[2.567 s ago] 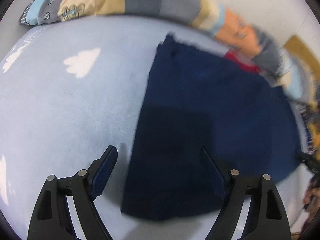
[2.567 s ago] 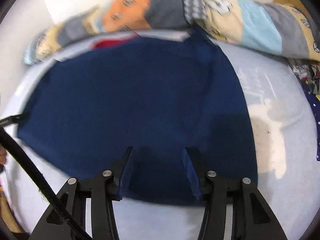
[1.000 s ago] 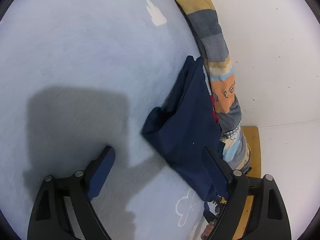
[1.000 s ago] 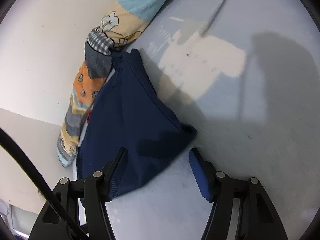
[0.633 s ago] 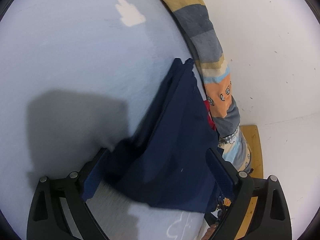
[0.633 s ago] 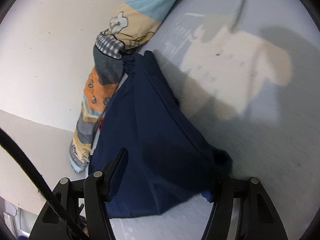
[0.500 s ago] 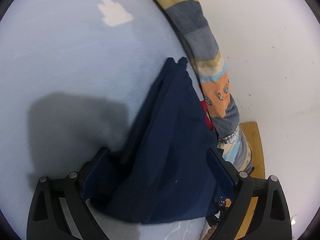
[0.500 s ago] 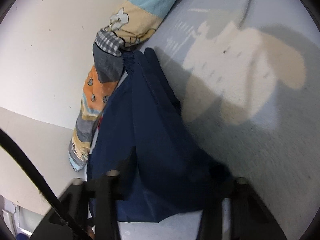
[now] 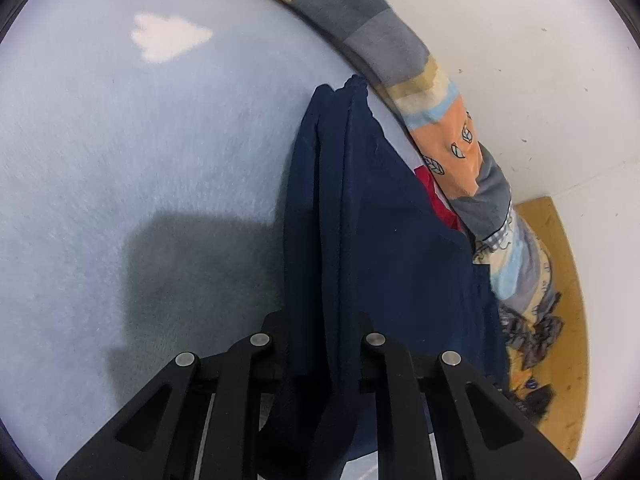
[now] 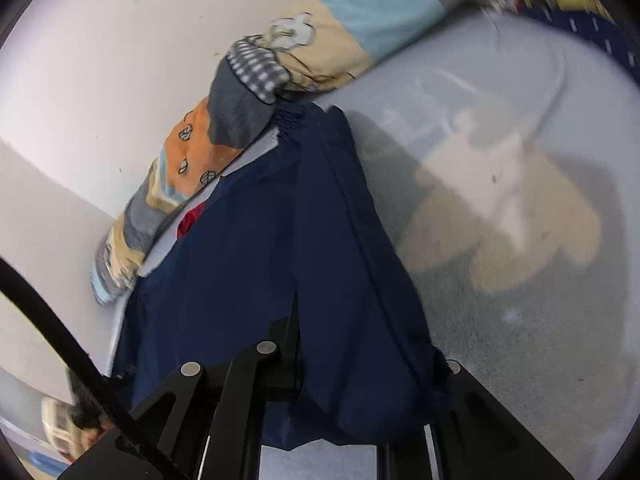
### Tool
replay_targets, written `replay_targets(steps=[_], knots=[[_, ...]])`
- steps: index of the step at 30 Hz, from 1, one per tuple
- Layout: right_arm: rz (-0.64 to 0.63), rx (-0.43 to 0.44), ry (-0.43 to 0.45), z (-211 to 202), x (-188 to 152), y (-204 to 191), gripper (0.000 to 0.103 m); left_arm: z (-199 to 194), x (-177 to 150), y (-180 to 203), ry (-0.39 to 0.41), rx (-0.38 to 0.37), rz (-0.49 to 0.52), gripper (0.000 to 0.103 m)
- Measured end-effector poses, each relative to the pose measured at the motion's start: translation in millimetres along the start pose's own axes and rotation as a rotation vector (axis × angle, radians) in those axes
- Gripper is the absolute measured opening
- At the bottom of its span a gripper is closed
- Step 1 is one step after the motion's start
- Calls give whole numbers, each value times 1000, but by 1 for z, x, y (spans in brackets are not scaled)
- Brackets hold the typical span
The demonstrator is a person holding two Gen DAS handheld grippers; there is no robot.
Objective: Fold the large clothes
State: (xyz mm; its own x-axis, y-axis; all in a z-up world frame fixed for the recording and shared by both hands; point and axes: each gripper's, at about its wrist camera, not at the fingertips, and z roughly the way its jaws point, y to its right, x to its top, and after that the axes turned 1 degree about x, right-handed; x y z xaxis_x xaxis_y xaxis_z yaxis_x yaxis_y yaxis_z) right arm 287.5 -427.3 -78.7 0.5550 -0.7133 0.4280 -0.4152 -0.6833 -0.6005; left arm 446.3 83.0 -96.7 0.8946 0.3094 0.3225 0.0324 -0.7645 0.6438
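my fingertips hidden in navy garment (image 9: 384,264) folds | my left gripper (image 9: 324,344) and right gripper (image 10: 360,364) just closed, clamped on it | beside patchwork quilt (image 9: 452,148), both angled down

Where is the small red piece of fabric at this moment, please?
The red fabric peeks out right of centre in the left wrist view, wedged between the navy garment and the patchwork quilt along the white wall.
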Motion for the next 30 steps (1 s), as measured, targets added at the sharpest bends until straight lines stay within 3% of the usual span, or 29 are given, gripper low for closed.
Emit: replay_targets(steps=[8,16,22,26,30], knots=[[-79,21,27,-37,2,-30,14,-31,-4,6,22,-16,12,14],[-123,11,-9,-78,-23,-37,14,-69,-29,3,6,-23,18,14],[-88,16,-28,-108,-72,-7,14,-102,-73,0,-26,13,55,14],[-10,14,-58,-127,-114,27,14,-118,-106,-5,-77,76,90,14],[68,29,-83,-144,-137,47,14,-133,-124,-17,-111,81,82,15]])
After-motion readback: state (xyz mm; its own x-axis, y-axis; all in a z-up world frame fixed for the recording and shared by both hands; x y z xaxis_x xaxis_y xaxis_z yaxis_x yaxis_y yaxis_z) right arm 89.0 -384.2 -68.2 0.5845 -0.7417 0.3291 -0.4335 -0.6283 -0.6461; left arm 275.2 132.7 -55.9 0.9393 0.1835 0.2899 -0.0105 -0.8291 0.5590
